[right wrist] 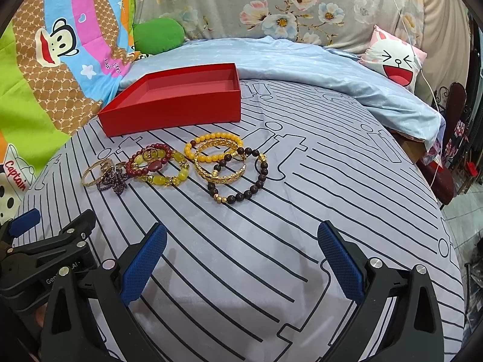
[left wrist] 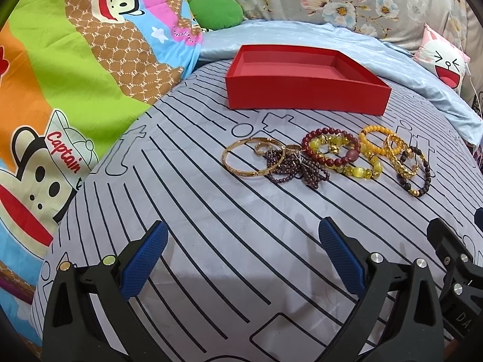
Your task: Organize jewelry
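Red box (left wrist: 305, 98), grey striped sheet (left wrist: 211, 211)

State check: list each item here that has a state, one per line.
red box: lidless, nothing visible inside
gold bangle: on the sheet, overlapping the purple beads
dark bead bracelet: on the sheet, overlapping a gold bracelet
left tool: open, holding nothing
right tool: open, holding nothing

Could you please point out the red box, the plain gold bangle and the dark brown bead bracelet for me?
red box (left wrist: 305, 95): left wrist view, on its front wall.
plain gold bangle (left wrist: 238, 172): left wrist view, on its near rim.
dark brown bead bracelet (right wrist: 241, 195): right wrist view, on its near beads.
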`<state>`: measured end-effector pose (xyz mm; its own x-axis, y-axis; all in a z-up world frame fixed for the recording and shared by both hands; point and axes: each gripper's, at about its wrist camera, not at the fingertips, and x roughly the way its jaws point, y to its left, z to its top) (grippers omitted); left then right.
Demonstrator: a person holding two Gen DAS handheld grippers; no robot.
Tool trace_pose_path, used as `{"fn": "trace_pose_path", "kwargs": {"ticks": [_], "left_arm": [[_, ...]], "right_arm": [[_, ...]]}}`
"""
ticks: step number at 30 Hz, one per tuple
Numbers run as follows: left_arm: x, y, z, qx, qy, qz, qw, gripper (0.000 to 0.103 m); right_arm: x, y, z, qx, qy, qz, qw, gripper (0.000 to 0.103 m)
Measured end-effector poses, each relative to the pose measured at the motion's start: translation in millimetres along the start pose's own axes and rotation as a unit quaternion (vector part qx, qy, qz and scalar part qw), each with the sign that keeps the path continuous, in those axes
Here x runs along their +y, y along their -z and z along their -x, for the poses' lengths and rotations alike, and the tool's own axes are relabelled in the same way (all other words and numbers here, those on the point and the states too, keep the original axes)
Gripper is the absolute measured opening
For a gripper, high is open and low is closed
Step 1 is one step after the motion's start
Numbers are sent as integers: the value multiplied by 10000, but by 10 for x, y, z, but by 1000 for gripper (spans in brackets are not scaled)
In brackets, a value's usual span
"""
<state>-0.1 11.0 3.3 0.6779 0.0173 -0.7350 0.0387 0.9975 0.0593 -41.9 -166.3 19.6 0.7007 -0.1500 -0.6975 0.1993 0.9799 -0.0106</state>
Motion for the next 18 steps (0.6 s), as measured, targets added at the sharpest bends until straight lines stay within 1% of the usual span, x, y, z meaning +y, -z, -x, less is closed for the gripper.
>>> {"fn": "trace_pose_path", "kwargs": {"ticks": [5, 13, 18], "left_arm": [[-33, -3, -10, 3, -45, -85, 10000, 95], [-12, 13, 13, -37, -83, -32, 10000, 95], [-38, 16, 21, -45, -109, -85, 9999, 95]], "right_arm": [[8, -8, -2, 8, -1, 3, 10000, 96], [4, 0, -5, 2, -37, -7, 10000, 96], [1, -3, -2, -6, -34, -5, 10000, 96]]}}
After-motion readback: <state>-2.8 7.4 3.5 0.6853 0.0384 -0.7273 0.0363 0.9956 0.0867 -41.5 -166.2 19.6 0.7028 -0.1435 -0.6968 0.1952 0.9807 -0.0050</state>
